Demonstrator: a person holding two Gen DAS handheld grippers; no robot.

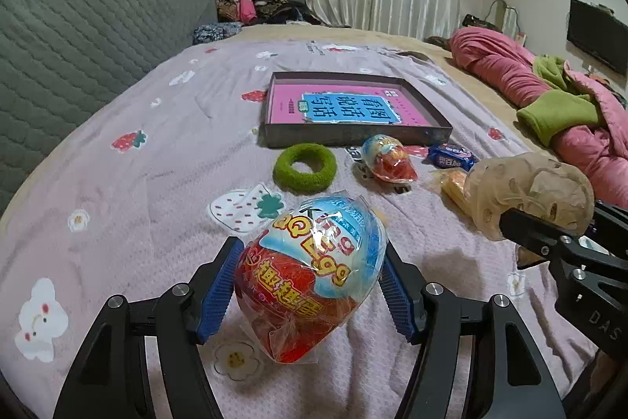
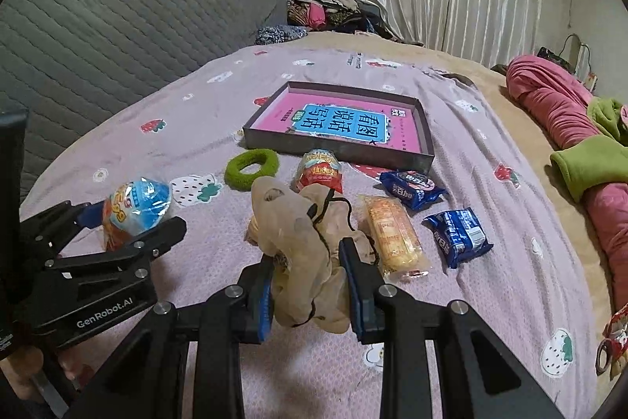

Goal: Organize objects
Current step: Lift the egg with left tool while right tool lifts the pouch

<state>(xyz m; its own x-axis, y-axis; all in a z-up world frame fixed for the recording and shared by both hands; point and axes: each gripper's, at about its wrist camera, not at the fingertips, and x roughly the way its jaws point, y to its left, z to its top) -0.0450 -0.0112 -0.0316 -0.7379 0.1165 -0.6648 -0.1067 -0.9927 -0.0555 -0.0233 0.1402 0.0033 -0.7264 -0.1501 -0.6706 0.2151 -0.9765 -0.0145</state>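
Note:
My left gripper [image 1: 310, 281] is shut on a wrapped toy egg [image 1: 310, 277], red below and blue-white on top, held above the bedspread; the same egg [image 2: 135, 213] shows at the left of the right wrist view. My right gripper [image 2: 310, 281] is shut on a beige plush toy [image 2: 302, 246] with a black cord, and that plush toy [image 1: 530, 195] also appears at the right of the left wrist view. A shallow grey box [image 1: 435, 136] holding a pink and blue book [image 1: 345, 107] lies ahead on the bed. A second toy egg [image 1: 388, 158] rests before it.
On the bedspread lie a green fuzzy ring [image 1: 305, 167], a yellow-orange snack pack [image 2: 392, 238] and two blue snack packs [image 2: 412, 189] [image 2: 457, 236]. A grey quilted headboard [image 1: 78, 38] rises at the left. Pink and green bedding [image 1: 557, 105] is piled at the right.

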